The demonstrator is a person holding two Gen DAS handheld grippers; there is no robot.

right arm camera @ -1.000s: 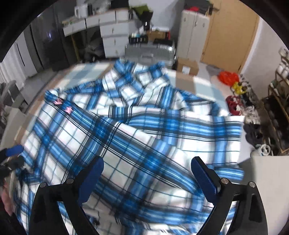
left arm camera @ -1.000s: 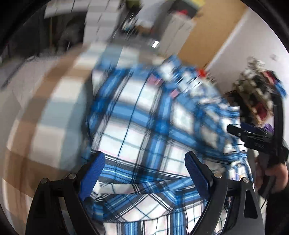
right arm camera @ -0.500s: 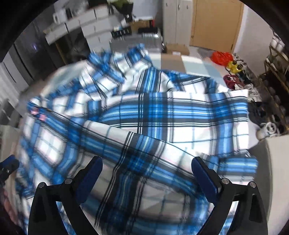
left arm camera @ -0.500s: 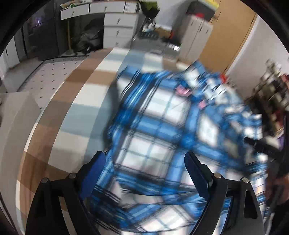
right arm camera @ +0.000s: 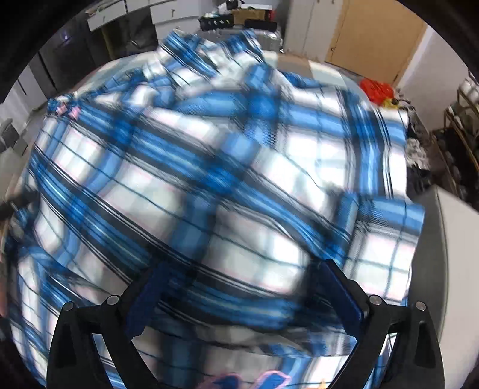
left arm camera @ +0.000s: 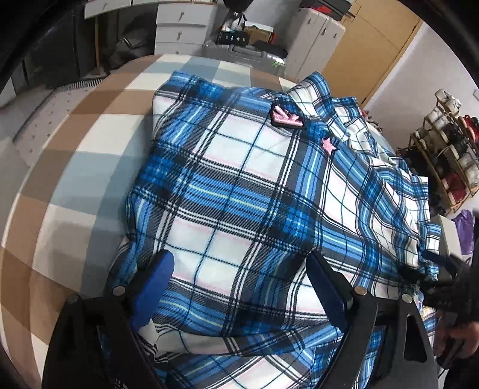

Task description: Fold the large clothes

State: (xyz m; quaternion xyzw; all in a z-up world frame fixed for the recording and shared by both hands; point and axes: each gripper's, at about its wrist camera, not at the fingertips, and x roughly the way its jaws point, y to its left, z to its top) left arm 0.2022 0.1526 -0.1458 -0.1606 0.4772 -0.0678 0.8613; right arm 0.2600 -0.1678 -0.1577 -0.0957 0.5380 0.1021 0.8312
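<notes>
A large blue-and-white plaid shirt with pink patches lies rumpled on a bed cover checked in tan, white and pale blue. My left gripper stands open just above the shirt's near part, its blue pads wide apart with cloth below them. In the right wrist view the shirt fills the blurred frame, and my right gripper is open close over it. The right gripper shows at the left view's right edge, in a hand.
Behind the bed stand white drawers, a silver suitcase, pale cabinets and a wooden door. A shoe rack is at the right. An orange bag lies on the floor.
Both grippers have come down closer to the shirt, which now looks larger in each view. The jaws have stayed wide apart. The right view has turned blurred.
</notes>
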